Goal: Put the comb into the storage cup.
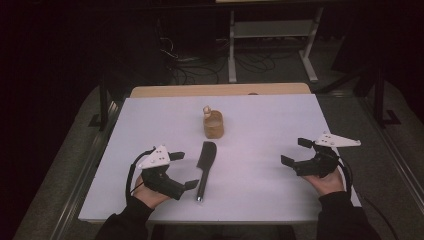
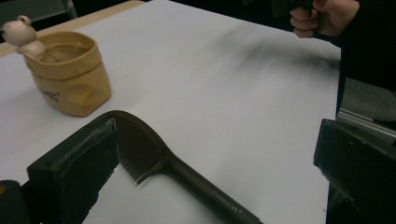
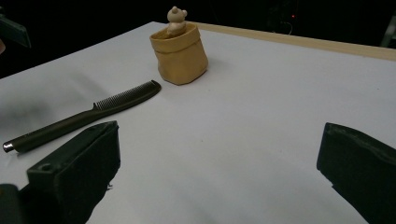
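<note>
A dark comb (image 1: 205, 166) lies lengthwise on the white table (image 1: 260, 125), its toothed end toward a tan bag-shaped pot (image 1: 213, 124) with a small bear figure (image 1: 206, 110) on its rim. My left gripper (image 1: 184, 170) is open just left of the comb, jaws wide apart and holding nothing. The left gripper view has the comb (image 2: 168, 163) between the jaws and the pot (image 2: 70, 74) farther off. My right gripper (image 1: 296, 152) rests open at the table's right side, away from both objects. Its own view takes in the comb (image 3: 88, 116) and the pot (image 3: 180, 56).
A strip of wooden tabletop (image 1: 220, 90) runs along the far edge of the white table. Beyond it a metal desk frame (image 1: 270, 45) and loose cables (image 1: 190, 65) sit on the dark floor. Dark posts (image 1: 103, 100) flank the table.
</note>
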`<state>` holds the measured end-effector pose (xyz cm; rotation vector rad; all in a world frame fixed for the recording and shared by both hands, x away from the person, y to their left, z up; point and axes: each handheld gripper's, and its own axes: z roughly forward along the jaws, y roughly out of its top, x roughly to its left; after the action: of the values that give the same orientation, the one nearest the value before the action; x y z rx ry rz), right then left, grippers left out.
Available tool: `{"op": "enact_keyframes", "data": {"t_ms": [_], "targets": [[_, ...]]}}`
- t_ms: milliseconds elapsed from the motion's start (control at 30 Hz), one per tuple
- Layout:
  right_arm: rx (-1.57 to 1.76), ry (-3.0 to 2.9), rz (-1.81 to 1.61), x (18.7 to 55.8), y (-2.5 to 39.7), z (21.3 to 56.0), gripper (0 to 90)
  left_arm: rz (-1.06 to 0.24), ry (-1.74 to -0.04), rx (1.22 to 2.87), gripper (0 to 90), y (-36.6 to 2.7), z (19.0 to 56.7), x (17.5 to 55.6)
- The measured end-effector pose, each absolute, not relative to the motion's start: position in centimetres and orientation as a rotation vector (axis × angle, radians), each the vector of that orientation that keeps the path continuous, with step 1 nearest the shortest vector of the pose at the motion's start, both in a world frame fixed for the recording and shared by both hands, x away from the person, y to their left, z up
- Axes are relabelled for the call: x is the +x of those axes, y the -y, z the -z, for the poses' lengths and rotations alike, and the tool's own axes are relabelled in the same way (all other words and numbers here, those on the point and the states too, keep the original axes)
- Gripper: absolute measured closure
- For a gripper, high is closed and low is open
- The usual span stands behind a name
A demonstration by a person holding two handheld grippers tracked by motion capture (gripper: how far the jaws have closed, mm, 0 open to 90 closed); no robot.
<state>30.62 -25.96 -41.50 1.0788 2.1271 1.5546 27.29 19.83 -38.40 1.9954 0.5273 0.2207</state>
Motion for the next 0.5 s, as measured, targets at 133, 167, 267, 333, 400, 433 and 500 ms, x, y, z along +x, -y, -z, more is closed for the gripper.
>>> {"op": "enact_keyframes", "data": {"t_ms": [133, 167, 267, 333, 400, 433, 500], "targets": [[1.079, -2.128, -1.555, 30.6, 26.0, 41.5, 0.0, -0.196, -0.518, 2.02, 0.2, -19.1, 38.7, 27.3], [1.078, -2.128, -1.555, 30.6, 26.0, 41.5, 0.0, -0.188, -0.515, 2.025, 0.3, -18.9, 38.8, 27.4], [1.078, -2.128, -1.555, 30.6, 26.0, 41.5, 0.0, -0.164, -0.507, 2.041, 1.9, -18.3, 39.1, 27.4], [1.076, -2.13, -1.554, 30.6, 25.9, 41.5, 0.0, -0.153, -0.495, 2.057, 1.9, -17.8, 39.3, 27.5], [1.076, -2.13, -1.554, 30.6, 25.9, 41.5, 0.0, -0.146, -0.484, 2.07, 2.4, -17.5, 39.5, 27.4], [1.075, -2.13, -1.553, 30.6, 25.9, 41.5, 0.0, -0.143, -0.475, 2.079, 3.4, -17.3, 39.6, 27.4], [1.077, -2.131, -1.553, 30.6, 26.0, 41.5, 0.0, -0.133, -0.47, 2.087, 4.2, -17.1, 39.7, 27.4]]}}
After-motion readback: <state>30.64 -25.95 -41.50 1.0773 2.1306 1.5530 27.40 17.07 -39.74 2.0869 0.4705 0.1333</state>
